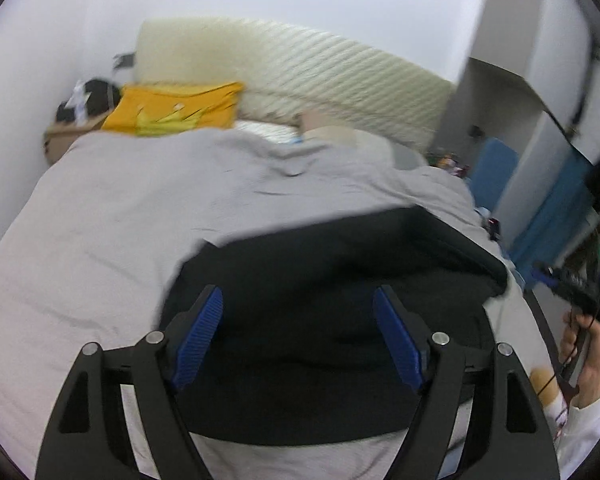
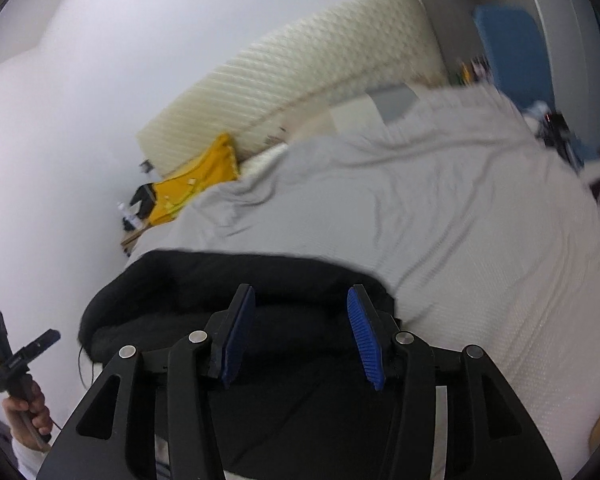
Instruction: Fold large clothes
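Note:
A black garment (image 1: 340, 264) lies folded on the grey bed sheet (image 1: 120, 220), its thick folded edge towards the far side. My left gripper (image 1: 298, 296) hovers over it, open, its blue pads (image 1: 204, 336) wide apart with nothing pinched between them. My right gripper (image 2: 300, 292) also hangs above the black garment (image 2: 220, 276), open, its pads (image 2: 364, 340) off the cloth. Each view shows the other tool at its edge, held in a hand: the right gripper (image 1: 548, 276) and the left gripper (image 2: 20, 332).
A yellow cloth (image 1: 172, 108) lies at the head of the bed by a cream ribbed foam slab (image 1: 320, 76) leaning on the white wall. Blue panels (image 1: 540, 216) and clutter stand off the bed's right side. The grey sheet (image 2: 440, 200) stretches beyond the garment.

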